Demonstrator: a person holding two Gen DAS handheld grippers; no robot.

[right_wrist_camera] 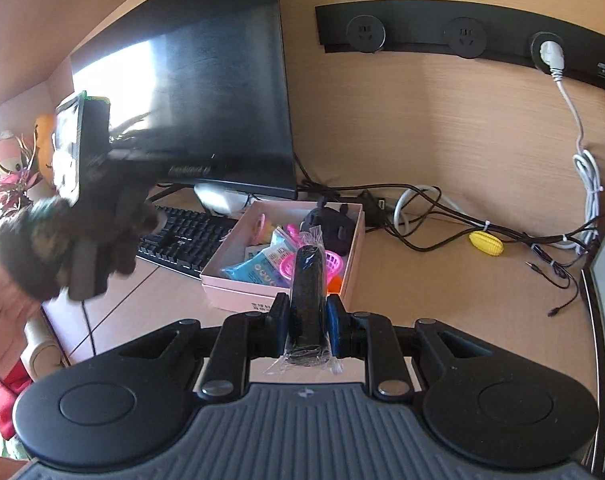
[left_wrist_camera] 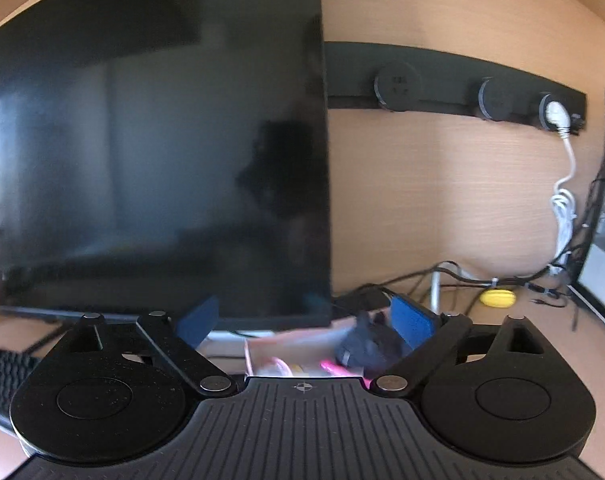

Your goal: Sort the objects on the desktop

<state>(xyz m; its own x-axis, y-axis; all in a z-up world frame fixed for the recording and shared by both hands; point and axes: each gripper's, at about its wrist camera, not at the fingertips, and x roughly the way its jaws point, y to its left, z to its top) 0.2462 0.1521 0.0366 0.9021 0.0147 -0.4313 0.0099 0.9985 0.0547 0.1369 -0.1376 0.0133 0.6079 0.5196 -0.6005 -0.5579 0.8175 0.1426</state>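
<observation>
The right hand-held gripper (right_wrist_camera: pixel 307 320) is clenched on a black wrapped bar (right_wrist_camera: pixel 308 292), poised just in front of the pink box (right_wrist_camera: pixel 238 294). Dropping it inside looks next. The left hand-held gripper (left_wrist_camera: pixel 302 320) hangs released above the box, by the monitor (left_wrist_camera: pixel 154 140).

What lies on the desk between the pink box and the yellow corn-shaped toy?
In the right wrist view, black and white cables cross the desk between the pink box and the yellow corn toy.
</observation>
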